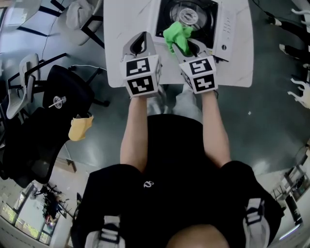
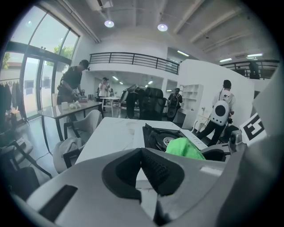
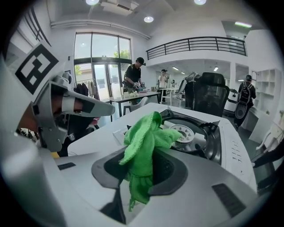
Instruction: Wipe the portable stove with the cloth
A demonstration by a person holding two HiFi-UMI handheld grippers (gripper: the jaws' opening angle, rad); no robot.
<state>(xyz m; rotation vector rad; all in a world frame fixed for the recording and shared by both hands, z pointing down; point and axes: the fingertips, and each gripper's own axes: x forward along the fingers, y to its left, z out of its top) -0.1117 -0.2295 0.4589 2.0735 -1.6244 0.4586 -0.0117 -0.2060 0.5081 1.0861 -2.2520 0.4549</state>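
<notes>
The portable stove has a black top, a round burner and a white control strip, and it stands at the far right of the white table. My right gripper is shut on a bright green cloth, which is bunched over the stove's near left edge. In the right gripper view the cloth sticks up from between the jaws, with the stove just beyond. My left gripper hovers over bare table left of the stove. Its pads meet at the tips and hold nothing.
The table's near edge lies just under both grippers. Black office chairs and a yellow rag are at the left on the floor. A grey chair stands by the table's far left. People stand at distant desks.
</notes>
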